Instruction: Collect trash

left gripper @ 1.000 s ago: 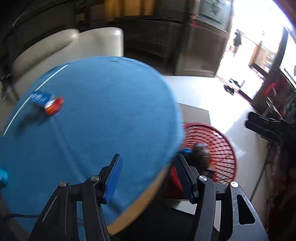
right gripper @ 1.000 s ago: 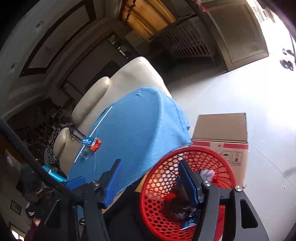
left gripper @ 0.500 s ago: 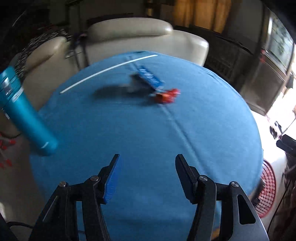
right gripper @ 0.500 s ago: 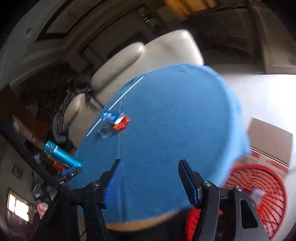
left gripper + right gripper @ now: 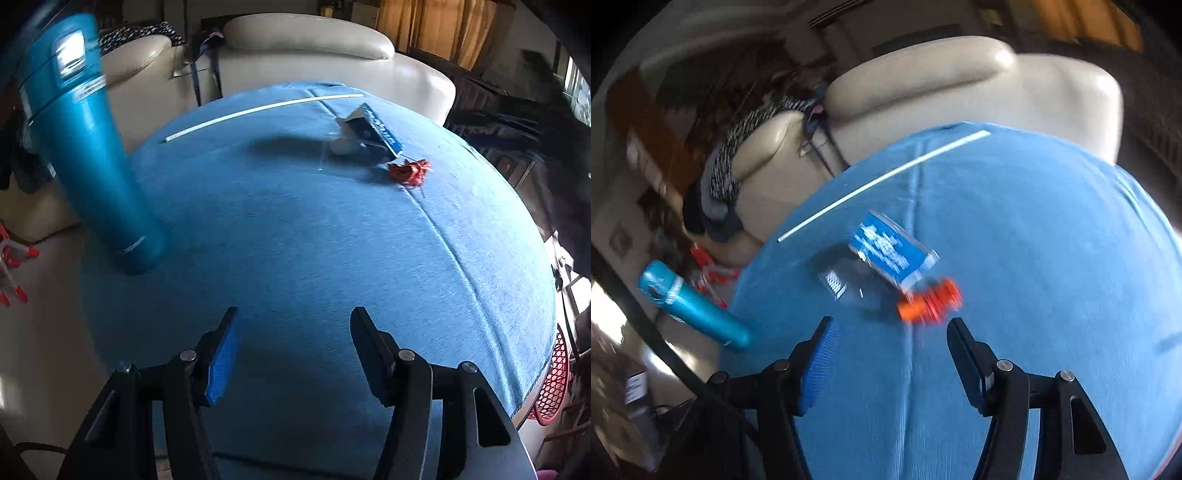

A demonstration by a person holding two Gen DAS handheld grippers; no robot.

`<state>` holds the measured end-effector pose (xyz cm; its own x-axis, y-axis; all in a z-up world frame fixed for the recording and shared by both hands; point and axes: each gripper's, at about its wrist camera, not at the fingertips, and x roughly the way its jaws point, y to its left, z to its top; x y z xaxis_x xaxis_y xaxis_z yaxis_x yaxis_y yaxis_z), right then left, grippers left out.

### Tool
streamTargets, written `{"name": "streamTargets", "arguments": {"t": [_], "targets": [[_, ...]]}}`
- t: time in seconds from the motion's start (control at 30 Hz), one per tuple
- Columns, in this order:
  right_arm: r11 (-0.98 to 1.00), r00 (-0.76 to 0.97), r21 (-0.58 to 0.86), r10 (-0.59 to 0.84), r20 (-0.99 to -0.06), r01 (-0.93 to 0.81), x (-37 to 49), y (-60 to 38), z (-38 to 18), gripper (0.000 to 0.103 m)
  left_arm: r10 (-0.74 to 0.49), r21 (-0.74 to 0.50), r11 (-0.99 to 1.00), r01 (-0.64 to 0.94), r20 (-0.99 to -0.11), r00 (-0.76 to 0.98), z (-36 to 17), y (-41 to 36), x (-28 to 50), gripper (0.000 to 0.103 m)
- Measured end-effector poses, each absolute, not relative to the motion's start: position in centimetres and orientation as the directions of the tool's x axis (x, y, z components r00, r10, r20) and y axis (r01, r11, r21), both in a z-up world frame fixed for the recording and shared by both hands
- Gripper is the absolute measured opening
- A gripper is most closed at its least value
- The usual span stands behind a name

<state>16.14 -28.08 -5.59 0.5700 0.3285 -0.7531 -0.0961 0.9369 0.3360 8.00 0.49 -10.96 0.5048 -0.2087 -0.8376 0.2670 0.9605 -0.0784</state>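
Both tongs, left (image 5: 293,326) and right (image 5: 888,338), open, empty: moved from basket (image 5: 554,384) to counter (image 5: 295,240); wrapper (image 5: 929,301) nearer; right's jaws just widened.

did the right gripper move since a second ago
Yes. The right gripper has swung from over the red basket at the table's edge to above the blue cloth, just short of the red wrapper; its open jaws have just widened.

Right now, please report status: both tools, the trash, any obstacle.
Left tool open, empty. Right tool open, empty. Blue wrapper and red scrap lie on the blue cloth. Teal bottle at left edge, clear of path.
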Motion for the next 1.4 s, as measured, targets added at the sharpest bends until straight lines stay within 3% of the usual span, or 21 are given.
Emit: {"name": "streamTargets", "arguments": {"t": [0.03,0.23,0.47,0.53,0.6,0.73,1.07,1.1,1.17,1.27,1.3,1.33,1.37,1.4], "targets": [[0.945,0.564,0.300,0.319,-0.762,-0.130,17.9,-27.1,-5.9,0.072,-0.211,-0.083,0.961,0.264,-0.836,0.506,-10.8,0.9,8.1,0.061],[0.962,0.497,0.098,0.218,-0.840,-0.256,25.0,-23.5,-9.4,0.072,-0.245,-0.114,0.956,0.270,-0.816,0.524,-9.0,1.8,9.4,0.066],[0.955,0.481,0.036,0.181,-0.858,-0.295,28.4,-22.3,-12.3,0.072,-0.279,-0.137,0.947,0.290,-0.797,0.535,-7.6,-1.2,13.8,0.070],[0.962,0.512,0.068,0.200,-0.836,-0.265,28.4,-22.8,-12.2,0.060,-0.283,-0.143,0.948,0.286,-0.792,0.541,-7.5,-2.4,15.6,0.071],[0.961,0.554,0.099,0.231,-0.800,-0.258,27.6,-23.3,-11.4,0.039,-0.299,-0.171,0.945,0.277,-0.793,0.531,-7.4,-3.5,17.5,0.072],[0.965,0.562,0.167,0.255,-0.787,-0.204,25.3,-25.7,-9.9,0.019,-0.277,-0.157,0.954,0.255,-0.789,0.549,-7.2,-6.0,21.9,0.072],[0.937,0.479,0.344,0.328,-0.814,-0.057,18.4,-34.2,-12.0,0.016,-0.208,-0.125,0.973,0.196,-0.846,0.491,-10.8,-10.9,29.9,0.072],[0.929,0.477,0.368,0.343,-0.809,-0.045,17.7,-34.9,-11.9,0.018,-0.217,-0.135,0.970,0.202,-0.853,0.474,-11.4,-11.0,29.7,0.072],[0.906,0.489,0.422,0.380,-0.785,-0.027,17.1,-36.0,-11.6,0.018,-0.232,-0.145,0.966,0.216,-0.859,0.457,-12.3,-11.0,29.0,0.062],[0.859,0.532,0.511,0.414,-0.739,0.041,17.4,-38.2,-10.7,0.022,-0.270,-0.163,0.954,0.252,-0.833,0.483,-11.9,-10.3,26.3,0.061],[0.859,0.549,0.510,0.404,-0.732,0.049,17.4,-38.5,-10.4,0.034,-0.284,-0.161,0.946,0.280,-0.828,0.484,-11.7,-10.0,25.2,0.061],[0.866,0.566,0.497,0.384,-0.730,0.053,17.6,-38.8,-10.0,0.065,-0.290,-0.153,0.940,0.304,-0.828,0.479,-11.5,-9.8,24.1,0.060],[0.871,0.570,0.489,0.374,-0.732,0.055,17.7,-38.8,-9.9,0.081,-0.291,-0.141,0.935,0.326,-0.831,0.474,-11.5,-9.5,23.0,0.059],[0.873,0.584,0.484,0.362,-0.727,0.061,18.1,-39.0,-9.7,0.087,-0.289,-0.128,0.928,0.349,-0.841,0.458,-11.7,-9.2,21.8,0.057]]}}
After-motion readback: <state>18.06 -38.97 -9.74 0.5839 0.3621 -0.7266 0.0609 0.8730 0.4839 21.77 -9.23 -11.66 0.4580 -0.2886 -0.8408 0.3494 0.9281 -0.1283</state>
